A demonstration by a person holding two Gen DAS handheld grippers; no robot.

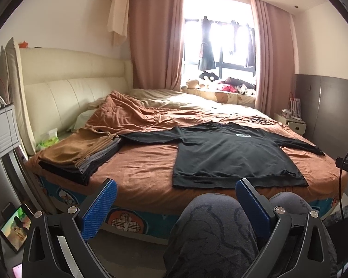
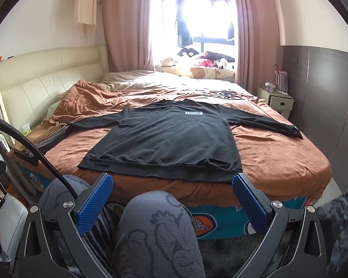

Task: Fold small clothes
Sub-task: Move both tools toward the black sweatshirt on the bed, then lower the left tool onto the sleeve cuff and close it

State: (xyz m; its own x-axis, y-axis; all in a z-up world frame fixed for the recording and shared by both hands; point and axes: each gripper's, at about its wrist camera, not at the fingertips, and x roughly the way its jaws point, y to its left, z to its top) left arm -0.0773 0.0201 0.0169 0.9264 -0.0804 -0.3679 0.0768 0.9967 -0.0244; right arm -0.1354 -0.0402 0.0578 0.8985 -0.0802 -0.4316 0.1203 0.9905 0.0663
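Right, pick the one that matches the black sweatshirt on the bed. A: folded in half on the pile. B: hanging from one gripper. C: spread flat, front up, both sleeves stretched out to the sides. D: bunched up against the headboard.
C: the black sweatshirt lies flat on the bed with its white chest label up and both sleeves out sideways, while the left gripper and right gripper stand open and short of it.

Daylight blows out the window (image 1: 218, 37), leaving the room soft and dim; fisheye edges bend and darken
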